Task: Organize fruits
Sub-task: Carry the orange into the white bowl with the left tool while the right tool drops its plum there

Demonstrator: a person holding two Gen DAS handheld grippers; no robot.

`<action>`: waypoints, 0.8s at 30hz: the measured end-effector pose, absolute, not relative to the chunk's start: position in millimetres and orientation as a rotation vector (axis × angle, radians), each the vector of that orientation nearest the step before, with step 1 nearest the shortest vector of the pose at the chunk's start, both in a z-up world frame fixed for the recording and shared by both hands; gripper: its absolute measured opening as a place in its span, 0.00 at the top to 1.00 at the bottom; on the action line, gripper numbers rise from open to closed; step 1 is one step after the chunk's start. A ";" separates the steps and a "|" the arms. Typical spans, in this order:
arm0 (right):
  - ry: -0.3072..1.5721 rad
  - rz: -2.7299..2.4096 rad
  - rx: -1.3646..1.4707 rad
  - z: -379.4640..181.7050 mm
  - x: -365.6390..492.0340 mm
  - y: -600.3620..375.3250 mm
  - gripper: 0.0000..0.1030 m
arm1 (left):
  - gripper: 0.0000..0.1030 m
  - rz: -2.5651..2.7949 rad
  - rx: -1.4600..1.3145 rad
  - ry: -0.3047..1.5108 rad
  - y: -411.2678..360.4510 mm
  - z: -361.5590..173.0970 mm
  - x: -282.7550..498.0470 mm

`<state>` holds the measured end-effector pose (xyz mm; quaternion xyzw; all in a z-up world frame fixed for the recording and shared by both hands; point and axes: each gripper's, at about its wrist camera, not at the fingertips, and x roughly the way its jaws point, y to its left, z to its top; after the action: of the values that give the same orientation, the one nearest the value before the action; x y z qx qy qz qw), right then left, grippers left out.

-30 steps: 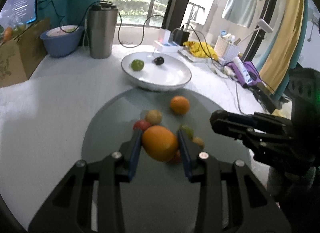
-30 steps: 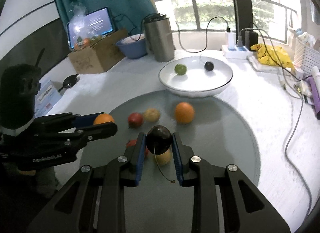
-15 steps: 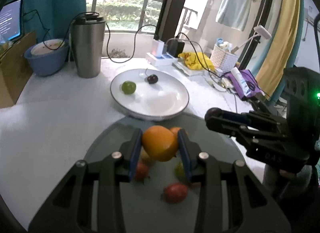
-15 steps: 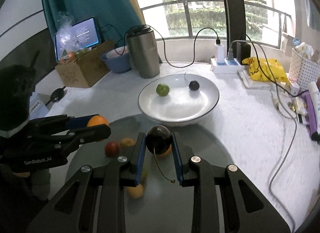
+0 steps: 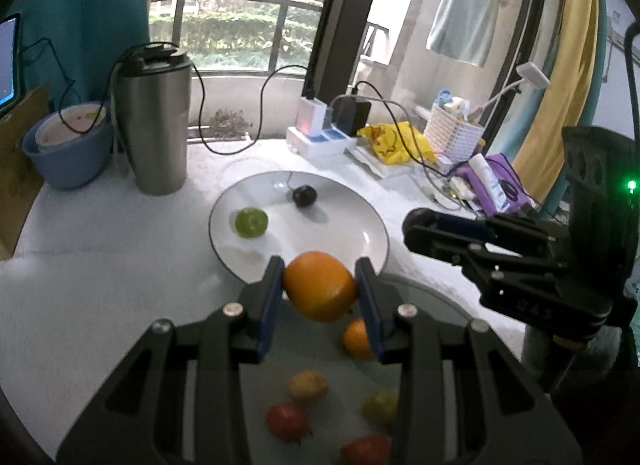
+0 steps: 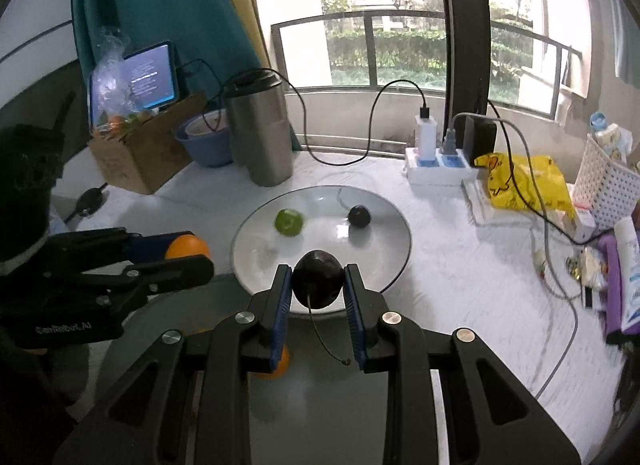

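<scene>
- The round grey glass mat [image 5: 432, 305] is lying under both grippers, with loose fruit on it waiting to be sorted.
- The wide white plate [image 5: 376, 225] is sitting just ahead of both grippers, already carrying a green round fruit [image 5: 251, 222] and a small dark stemmed fruit [image 5: 304, 195].
- The left gripper [image 5: 320, 285] is pinching a large orange [image 5: 320, 285] at the plate's near rim, not yet released.
- The right gripper [image 6: 318, 285] is clamping a dark round fruit with a thin stem [image 6: 318, 283] over the same rim.
- By my judgement the task is under halfway: two fruits plated, two arriving.
- Only the left view is showing what is left below its fingers: a second orange [image 5: 356, 339], a yellowish fruit [image 5: 308, 385] and red ones [image 5: 286, 421]; the right view is showing just one orange.
</scene>
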<state>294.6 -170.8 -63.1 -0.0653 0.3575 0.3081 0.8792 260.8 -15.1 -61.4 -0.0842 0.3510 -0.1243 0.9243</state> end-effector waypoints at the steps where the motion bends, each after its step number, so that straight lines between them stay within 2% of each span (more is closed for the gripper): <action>1: 0.747 0.641 -0.137 -64.3 298.0 -170.4 0.73 | 0.64 -0.252 -0.171 0.719 -14.7 -62.0 264.4; 24: 0.773 0.579 -0.170 -106.3 373.1 -152.3 0.73 | 0.64 -0.174 -0.103 0.784 -4.4 -104.0 326.8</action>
<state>373.1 -152.3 -106.3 -0.0816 0.3712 0.2779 0.8822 326.8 -4.4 -104.0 -0.0499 0.3814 -0.0846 0.9192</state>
